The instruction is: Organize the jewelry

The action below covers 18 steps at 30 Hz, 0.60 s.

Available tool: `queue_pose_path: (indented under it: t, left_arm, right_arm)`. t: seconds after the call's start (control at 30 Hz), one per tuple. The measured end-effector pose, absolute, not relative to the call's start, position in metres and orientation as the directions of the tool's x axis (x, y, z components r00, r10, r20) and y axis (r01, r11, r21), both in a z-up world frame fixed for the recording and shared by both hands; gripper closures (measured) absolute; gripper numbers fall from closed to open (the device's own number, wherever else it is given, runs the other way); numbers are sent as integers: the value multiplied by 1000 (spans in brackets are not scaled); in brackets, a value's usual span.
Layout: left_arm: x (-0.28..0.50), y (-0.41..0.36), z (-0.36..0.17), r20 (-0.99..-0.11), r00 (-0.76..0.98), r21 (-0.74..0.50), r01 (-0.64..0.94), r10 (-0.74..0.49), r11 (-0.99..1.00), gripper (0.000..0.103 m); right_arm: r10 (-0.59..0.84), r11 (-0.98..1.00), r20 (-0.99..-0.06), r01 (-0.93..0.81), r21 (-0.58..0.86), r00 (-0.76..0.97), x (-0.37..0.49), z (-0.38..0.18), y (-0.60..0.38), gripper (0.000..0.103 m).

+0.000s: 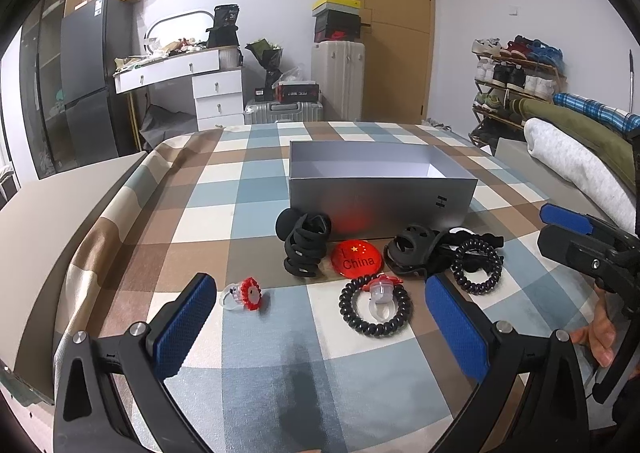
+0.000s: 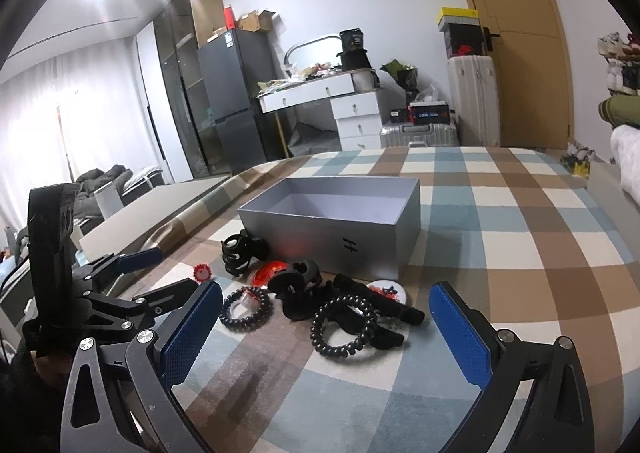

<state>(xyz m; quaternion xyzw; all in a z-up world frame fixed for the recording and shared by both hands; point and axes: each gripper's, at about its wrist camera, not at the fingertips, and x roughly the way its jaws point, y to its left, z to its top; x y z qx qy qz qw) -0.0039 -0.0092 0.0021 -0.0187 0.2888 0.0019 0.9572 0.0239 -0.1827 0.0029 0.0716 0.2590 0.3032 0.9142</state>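
Your left gripper hung spread wide and held nothing above the checked cloth — a red flower ring and a black coil hair tie lay just ahead. Your right gripper was likewise spread and unloaded, a second coil tie between its fingers. Behind the clutter stood the open grey box.

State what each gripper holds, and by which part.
Nothing is held. The left gripper and the right gripper are both open above the bed, their fingers touching none of the jewelry.
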Motion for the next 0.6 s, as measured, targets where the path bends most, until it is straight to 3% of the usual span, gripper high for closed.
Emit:
queue_pose_path:
  t: [0.6]
  left_arm:
    - [-2, -9, 2, -555, 832, -43, -7, -18, 999, 1]
  right_arm:
    - [588, 808, -438, -508, 297, 680, 25, 1, -182, 0]
